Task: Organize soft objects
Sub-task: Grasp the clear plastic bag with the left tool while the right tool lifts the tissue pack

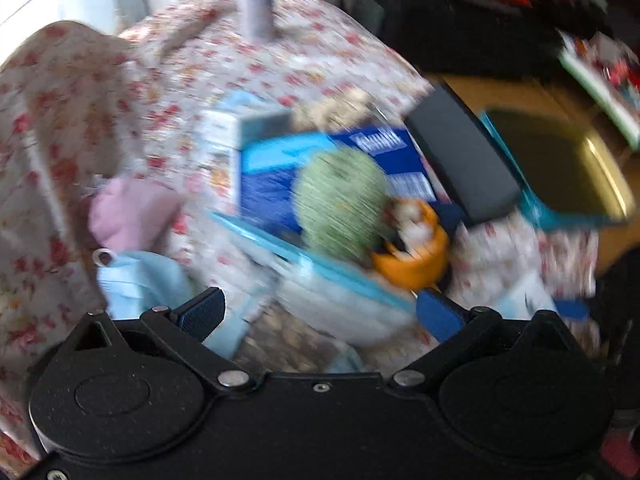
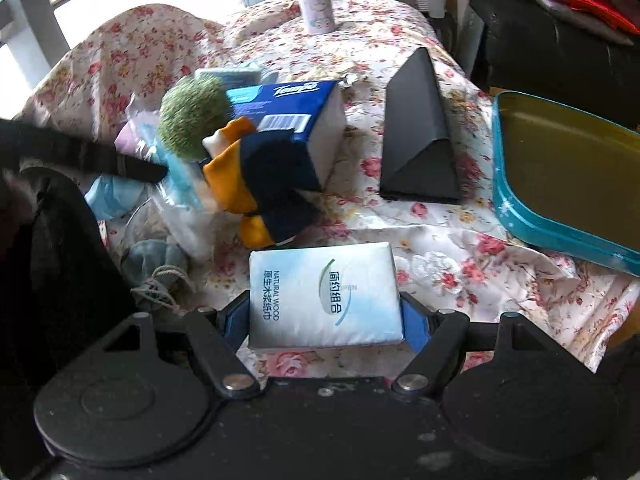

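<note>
Your right fingers (image 2: pixel 325 320) clamp the white-and-blue soft tissue pack (image 2: pixel 323 295) across its short sides, long axis pointing away from you. Your left fingers (image 1: pixel 320 312) stand wide with nothing between them, over blurred clutter. Ahead to the right lies the teal-rimmed gold tin tray (image 2: pixel 505 184), with bare floral tabletop (image 2: pixel 440 248) between for carrying.
</note>
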